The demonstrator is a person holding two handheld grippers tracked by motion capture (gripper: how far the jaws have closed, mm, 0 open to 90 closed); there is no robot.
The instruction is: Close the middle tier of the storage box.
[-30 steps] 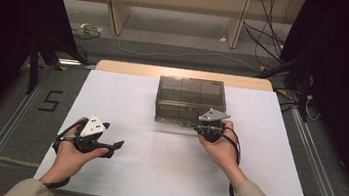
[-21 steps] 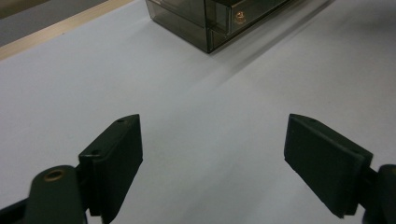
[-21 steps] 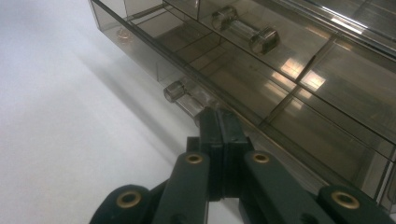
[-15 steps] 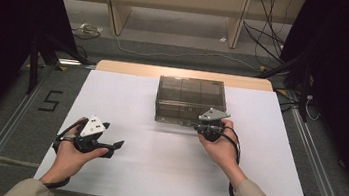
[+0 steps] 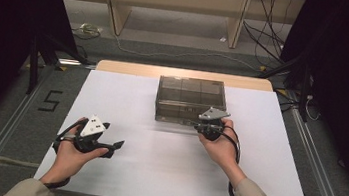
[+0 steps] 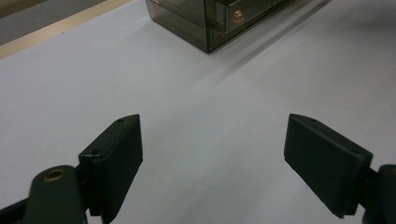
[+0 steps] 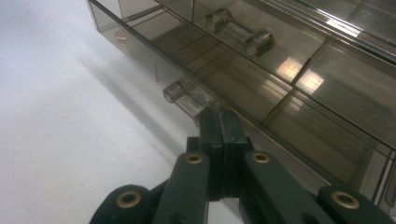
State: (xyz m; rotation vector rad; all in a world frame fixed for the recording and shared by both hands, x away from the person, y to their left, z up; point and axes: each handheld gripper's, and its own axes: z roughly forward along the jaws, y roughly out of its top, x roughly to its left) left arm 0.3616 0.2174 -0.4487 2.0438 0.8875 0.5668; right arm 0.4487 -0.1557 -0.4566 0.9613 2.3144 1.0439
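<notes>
Right gripper view looks along the right tongs (image 7: 219, 122), whose jaws are pressed together on the clear knob (image 7: 183, 96) of the lower drawer (image 7: 243, 88) of a smoky, see-through drawer box (image 7: 299, 56). That drawer's front stands a little proud of the box face; how far it has come out I cannot tell. A second clear knob (image 7: 238, 31) sits on the drawer above, at about 12 o'clock from the gripped one.

From the high view, the drawer box (image 5: 191, 100) rests on the white tabletop (image 5: 154, 166) toward its far edge, around 12 o'clock from the person. The right tongs (image 5: 208, 126) meet its near face at the box's 5 o'clock corner. The left tongs (image 5: 111, 146) hover low over the tabletop at about 8 o'clock from the box, well apart from it. In the left gripper view, the left tongs (image 6: 212, 158) stand wide open with nothing between the jaws, and a corner of the box (image 6: 210, 23) shows up at 12 o'clock.

My reading is that the step in hand is drawing the lower drawer open by its knob. The next move calls for a straight, level pull toward 6 o'clock, keeping the grip firm so the slick knob does not slip. The light box may slide along; the idle left tongs could brace it.

Set against the earlier pictures, nothing differs: both hands, both tongs and the box sit where they were.
</notes>
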